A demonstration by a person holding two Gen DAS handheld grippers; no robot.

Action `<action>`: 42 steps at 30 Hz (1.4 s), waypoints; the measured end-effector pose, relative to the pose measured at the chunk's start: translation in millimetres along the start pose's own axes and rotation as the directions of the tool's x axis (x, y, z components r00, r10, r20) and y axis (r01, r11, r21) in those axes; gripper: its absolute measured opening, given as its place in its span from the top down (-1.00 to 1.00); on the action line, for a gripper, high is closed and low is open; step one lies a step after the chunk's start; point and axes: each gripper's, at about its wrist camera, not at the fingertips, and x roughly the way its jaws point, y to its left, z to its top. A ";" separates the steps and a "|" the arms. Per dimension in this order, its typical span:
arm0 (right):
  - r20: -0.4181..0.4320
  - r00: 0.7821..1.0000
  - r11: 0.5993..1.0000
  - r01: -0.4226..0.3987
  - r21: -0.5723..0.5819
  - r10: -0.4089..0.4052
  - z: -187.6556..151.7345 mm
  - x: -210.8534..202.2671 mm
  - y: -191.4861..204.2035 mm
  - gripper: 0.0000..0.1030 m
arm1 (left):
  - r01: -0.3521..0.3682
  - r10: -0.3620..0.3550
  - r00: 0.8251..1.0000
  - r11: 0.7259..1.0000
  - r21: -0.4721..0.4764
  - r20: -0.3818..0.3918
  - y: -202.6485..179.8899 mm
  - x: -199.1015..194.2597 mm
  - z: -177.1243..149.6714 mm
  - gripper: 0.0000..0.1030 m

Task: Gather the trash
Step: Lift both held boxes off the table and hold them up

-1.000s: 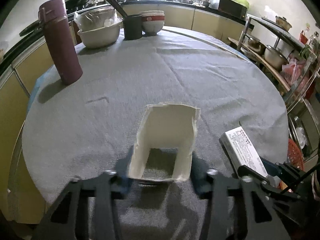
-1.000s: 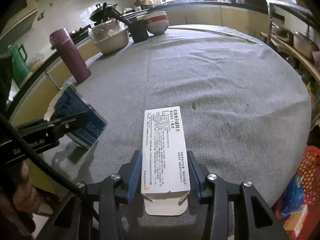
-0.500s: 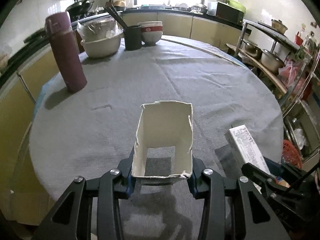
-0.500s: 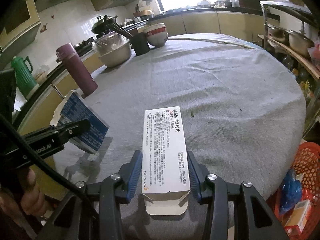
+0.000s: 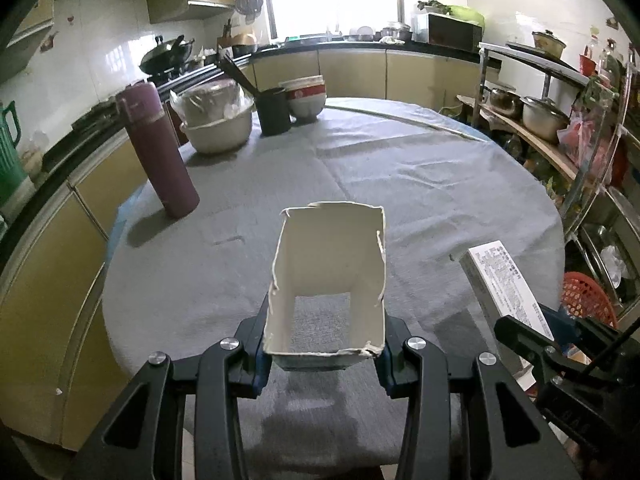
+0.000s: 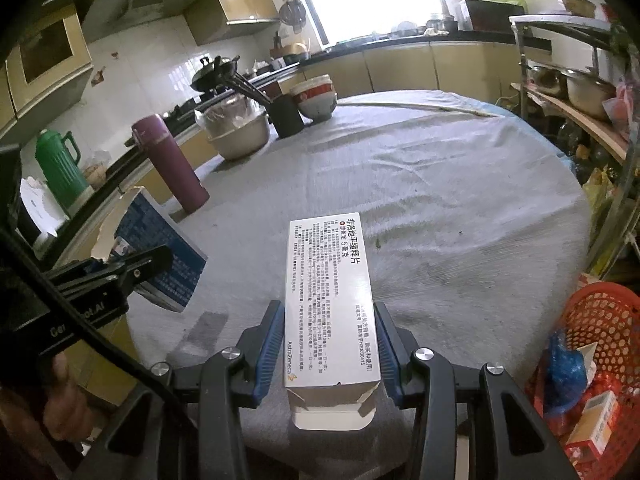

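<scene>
Cabinets (image 5: 52, 280) line the far left, and beside them we see a maroon flask (image 5: 158, 148) standing upright on the grey tablecloth (image 5: 420, 184) of the round table. Behind it sit a covered cream bowl (image 5: 218, 122), a black utensil cup (image 5: 274, 110) and stacked red-and-white bowls (image 5: 306, 96).

Moving toward the middle, our left gripper (image 5: 324, 354) has its two fingers pressed against the sides of a torn open carton (image 5: 330, 276), white inside and blue-printed outside (image 6: 160, 256), which it holds raised above the cloth near the table's near edge.

Further right, our right gripper (image 6: 330, 350) is closed around a white medicine box (image 6: 330, 300) covered in printed text, its blue pads (image 6: 270, 344) flat against the box's long sides; the box hangs over the near edge of the table with an end flap ajar.

At the far right we find a red mesh basket (image 6: 600, 320) below table level, holding a blue bag (image 6: 566, 376) and small boxes (image 6: 590, 424), with a metal rack of pots (image 5: 540, 112) beyond.
</scene>
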 end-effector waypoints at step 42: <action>0.183 0.983 0.994 -0.030 0.106 0.010 -13.5 -103.9 -34.2 0.09 | -0.047 0.027 0.989 0.989 0.137 0.143 -65.7 -83.6 -3.3 0.15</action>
